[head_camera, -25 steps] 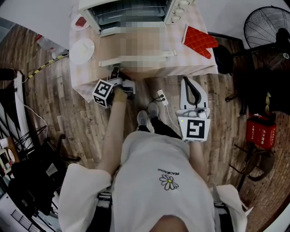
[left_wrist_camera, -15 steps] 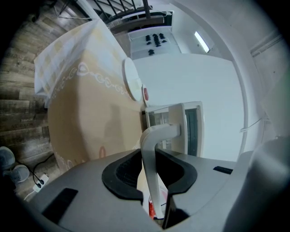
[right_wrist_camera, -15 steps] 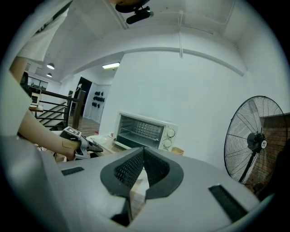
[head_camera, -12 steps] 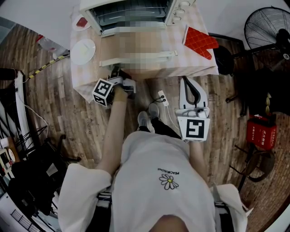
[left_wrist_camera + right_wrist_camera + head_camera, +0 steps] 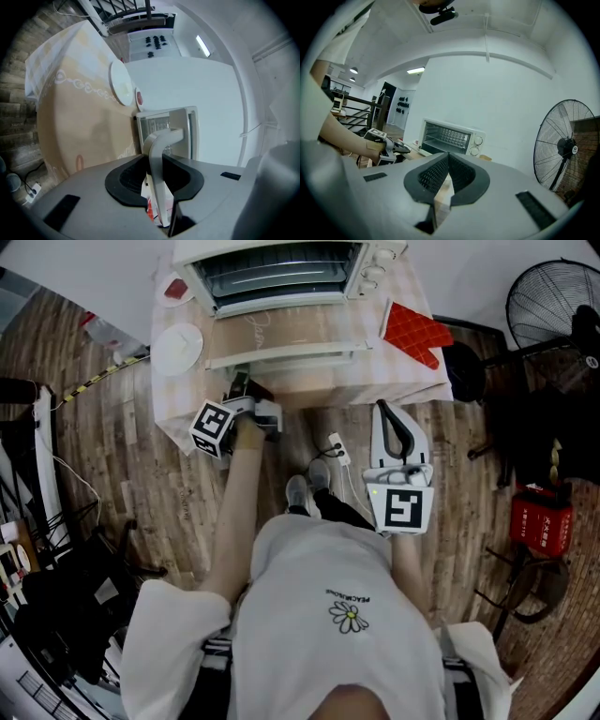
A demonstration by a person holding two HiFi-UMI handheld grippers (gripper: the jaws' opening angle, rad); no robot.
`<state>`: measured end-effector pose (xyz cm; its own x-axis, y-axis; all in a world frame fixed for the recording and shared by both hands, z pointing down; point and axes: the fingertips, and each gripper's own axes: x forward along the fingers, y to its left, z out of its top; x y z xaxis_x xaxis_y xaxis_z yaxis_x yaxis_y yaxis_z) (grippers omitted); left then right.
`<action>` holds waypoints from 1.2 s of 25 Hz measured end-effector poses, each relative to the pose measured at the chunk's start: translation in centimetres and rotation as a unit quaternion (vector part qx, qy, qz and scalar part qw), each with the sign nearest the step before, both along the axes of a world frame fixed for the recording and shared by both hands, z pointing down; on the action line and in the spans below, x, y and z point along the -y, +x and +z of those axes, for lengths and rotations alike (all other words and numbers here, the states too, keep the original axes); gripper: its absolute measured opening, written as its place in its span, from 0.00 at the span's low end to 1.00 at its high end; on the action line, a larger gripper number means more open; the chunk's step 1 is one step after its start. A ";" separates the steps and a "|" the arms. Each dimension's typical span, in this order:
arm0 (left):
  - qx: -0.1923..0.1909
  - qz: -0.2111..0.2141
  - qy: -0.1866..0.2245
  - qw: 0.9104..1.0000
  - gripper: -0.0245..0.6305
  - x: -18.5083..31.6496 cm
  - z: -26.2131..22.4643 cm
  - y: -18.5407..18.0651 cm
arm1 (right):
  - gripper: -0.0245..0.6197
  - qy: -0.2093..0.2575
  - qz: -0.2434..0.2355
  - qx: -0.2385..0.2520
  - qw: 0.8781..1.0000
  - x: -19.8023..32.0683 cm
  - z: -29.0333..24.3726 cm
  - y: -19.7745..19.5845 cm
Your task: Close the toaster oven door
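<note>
The toaster oven (image 5: 281,273) sits at the far edge of the tabletop (image 5: 417,371), its door (image 5: 300,332) dropped flat toward the near edge. The left gripper (image 5: 158,161) clamps the left end of the handle (image 5: 164,138). The right gripper (image 5: 449,157) hangs closed and empty. The hinged door is probably light and stiff, and its smooth handle could slip.

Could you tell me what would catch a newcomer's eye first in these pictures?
The white toaster oven stands on the table with its door lying flat open. The left tongs clamp the door handle near its left end; the right tongs hang shut, short of the table.
</note>
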<state>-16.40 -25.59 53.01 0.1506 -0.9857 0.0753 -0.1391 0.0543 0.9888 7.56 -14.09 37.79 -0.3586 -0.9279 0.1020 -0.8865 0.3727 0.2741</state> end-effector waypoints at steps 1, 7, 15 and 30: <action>-0.001 0.000 0.003 1.000 0.19 0.1 -0.3 0.0 | 0.05 0.001 0.000 0.000 1.000 0.0 -0.1 0.0; -0.004 0.002 0.024 1.000 0.19 0.8 -2.2 -0.1 | 0.05 0.008 -0.004 0.003 1.000 -0.1 -0.6 -0.3; 0.003 0.006 0.067 0.998 0.19 2.8 -5.4 -0.4 | 0.05 0.018 -0.004 0.005 1.000 0.3 -1.0 -0.3; 0.003 0.014 0.105 0.994 0.19 4.6 -8.1 -0.6 | 0.05 0.030 -0.008 0.003 0.999 0.4 -1.8 -0.6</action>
<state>-17.00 -30.14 44.92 0.1783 -0.9754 -0.1298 -0.1438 -0.1563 0.9772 6.98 -14.53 36.02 -0.3735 -0.9266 0.0429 -0.8827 0.3693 0.2906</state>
